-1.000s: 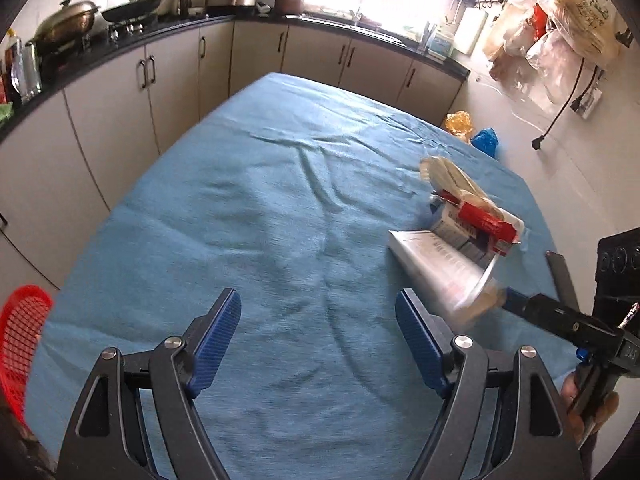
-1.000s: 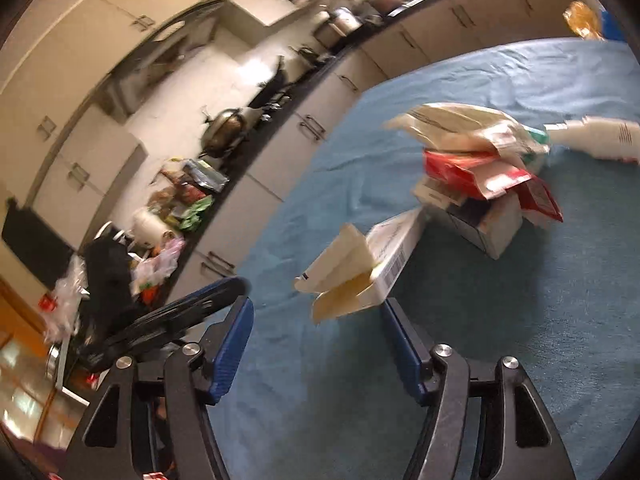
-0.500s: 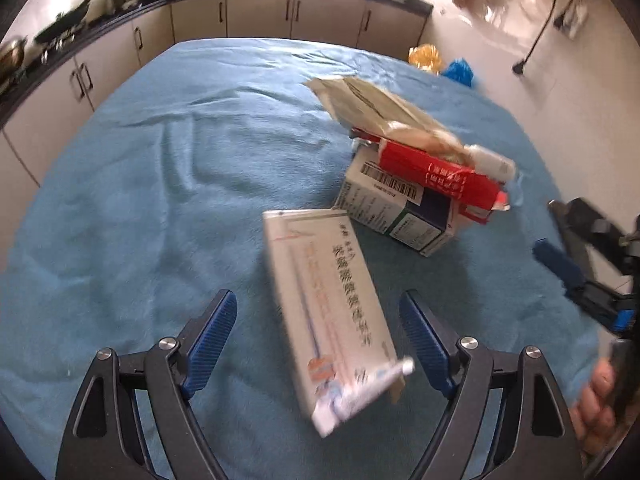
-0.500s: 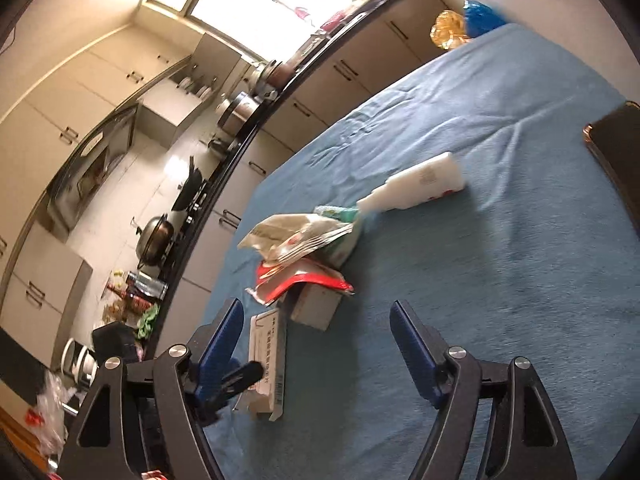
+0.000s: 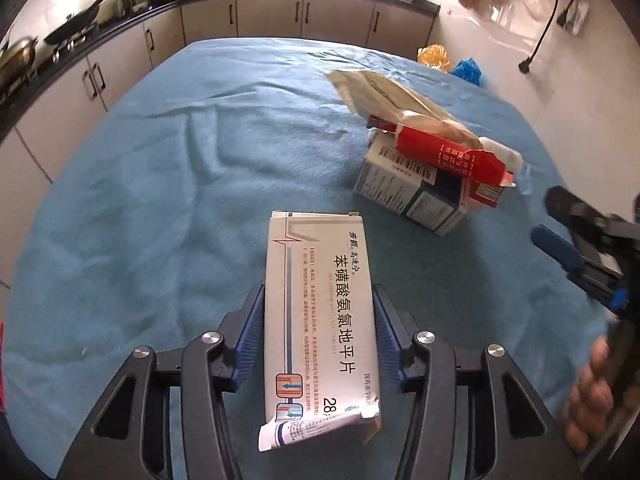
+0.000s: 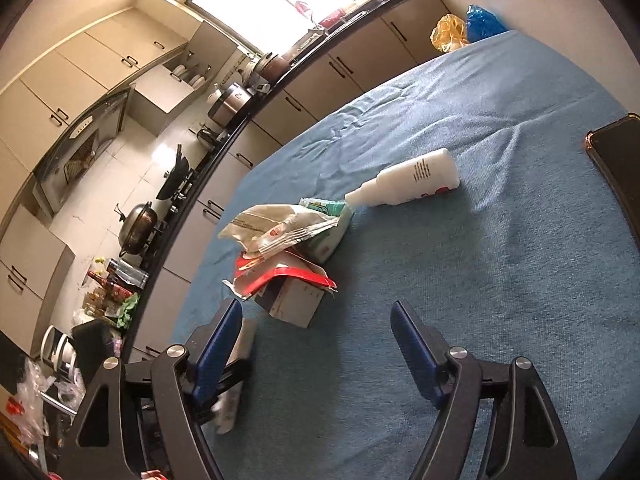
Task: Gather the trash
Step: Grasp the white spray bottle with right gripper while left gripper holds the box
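A white medicine box (image 5: pixel 320 312) with a torn flap lies lengthwise between the blue pads (image 5: pixel 250 332) of my left gripper (image 5: pixel 319 292). The jaws are closing and both pads touch its long sides, a little above the blue tablecloth (image 5: pixel 160 200). My right gripper (image 6: pixel 316 308) is open with nothing between its fingers; it also shows at the right of the left wrist view as the right gripper (image 5: pixel 554 218). Ahead sits a trash pile: a beige packet (image 6: pixel 276 224), a torn red carton (image 6: pixel 288 276), a white-and-dark box (image 5: pixel 408 192) and a white bottle (image 6: pixel 416 178).
A dark phone (image 6: pixel 612 160) lies at the table's right edge. Kitchen cabinets (image 5: pixel 264 16) and a counter with pots run behind and to the left. Orange and blue bags (image 6: pixel 464 28) sit past the far corner. A hand (image 5: pixel 592 392) holds the right gripper.
The white box was in the right gripper, then hung between my left jaws. Now the left pads have closed on it. The right gripper has let go and drawn off to the right.
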Tool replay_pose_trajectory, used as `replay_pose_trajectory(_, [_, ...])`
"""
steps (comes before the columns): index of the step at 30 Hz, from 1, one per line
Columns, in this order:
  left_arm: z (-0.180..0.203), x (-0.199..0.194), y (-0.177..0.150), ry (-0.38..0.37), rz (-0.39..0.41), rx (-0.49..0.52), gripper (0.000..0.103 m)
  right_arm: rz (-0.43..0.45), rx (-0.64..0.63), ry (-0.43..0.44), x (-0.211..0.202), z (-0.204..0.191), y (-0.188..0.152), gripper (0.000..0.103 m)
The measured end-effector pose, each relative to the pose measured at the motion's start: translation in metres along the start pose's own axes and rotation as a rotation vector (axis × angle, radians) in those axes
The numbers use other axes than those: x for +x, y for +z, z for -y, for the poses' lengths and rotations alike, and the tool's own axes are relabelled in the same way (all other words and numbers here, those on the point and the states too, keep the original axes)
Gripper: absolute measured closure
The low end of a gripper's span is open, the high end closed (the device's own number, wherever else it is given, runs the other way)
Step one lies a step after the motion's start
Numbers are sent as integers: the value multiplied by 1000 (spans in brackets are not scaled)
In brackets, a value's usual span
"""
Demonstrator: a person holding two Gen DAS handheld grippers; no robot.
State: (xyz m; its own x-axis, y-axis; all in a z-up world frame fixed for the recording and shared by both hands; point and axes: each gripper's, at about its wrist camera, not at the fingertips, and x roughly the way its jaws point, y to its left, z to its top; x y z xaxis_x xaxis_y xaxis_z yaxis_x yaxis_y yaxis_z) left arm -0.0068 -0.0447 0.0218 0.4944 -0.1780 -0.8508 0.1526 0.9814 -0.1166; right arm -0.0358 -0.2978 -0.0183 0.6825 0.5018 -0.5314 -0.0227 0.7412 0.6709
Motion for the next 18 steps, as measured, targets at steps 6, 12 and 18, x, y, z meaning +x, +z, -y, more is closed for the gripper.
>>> replay_pose_trajectory(6, [-30,-40,-22,18,57,4,52,23,-11,-101,5,3,0,21])
replay_pose_trajectory(12, [-60,-63,-36,11,97,-9,52,8,153,-195,9,30,27,21])
replay_pose_trajectory(18, [-88,-71,-47,11,118,-29,52,-39,208,-325,37,36,71,24])
